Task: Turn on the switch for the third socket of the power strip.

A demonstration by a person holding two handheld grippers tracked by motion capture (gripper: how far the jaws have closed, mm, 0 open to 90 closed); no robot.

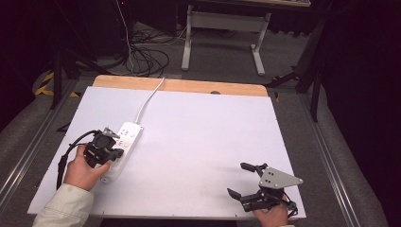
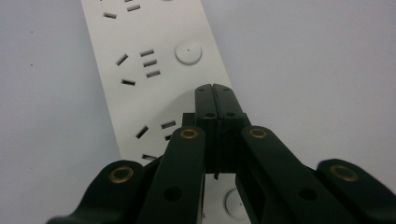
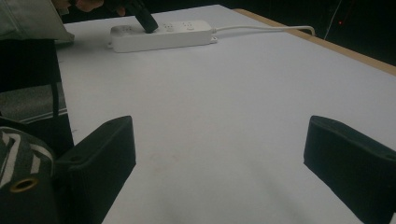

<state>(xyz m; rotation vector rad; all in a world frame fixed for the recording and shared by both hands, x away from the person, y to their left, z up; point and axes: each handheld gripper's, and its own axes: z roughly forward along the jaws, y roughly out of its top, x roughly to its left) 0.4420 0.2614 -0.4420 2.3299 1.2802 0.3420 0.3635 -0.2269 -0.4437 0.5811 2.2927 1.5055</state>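
A white power strip (image 1: 125, 142) lies on the left part of the white table top (image 1: 203, 137), and its white cable (image 1: 150, 97) runs toward the far edge. My left gripper (image 1: 115, 152) is held by a hand directly over the strip. In the left gripper view its tips (image 2: 215, 89) are pressed together on the power strip (image 2: 154, 93), below a round button (image 2: 188, 52), with nothing seen between them. Near the front right corner my right gripper (image 1: 239, 179) stands open and empty, its pads (image 3: 100, 156) wide apart. The power strip (image 3: 163, 35) also shows far off in the right gripper view.
A wooden strip (image 1: 189, 85) borders the far edge of the table. Beyond it are floor cables (image 1: 146, 56) and a white desk frame (image 1: 222, 28). A pale sleeve (image 1: 64, 208) comes in at the lower left. Bare white surface lies between the two grippers.
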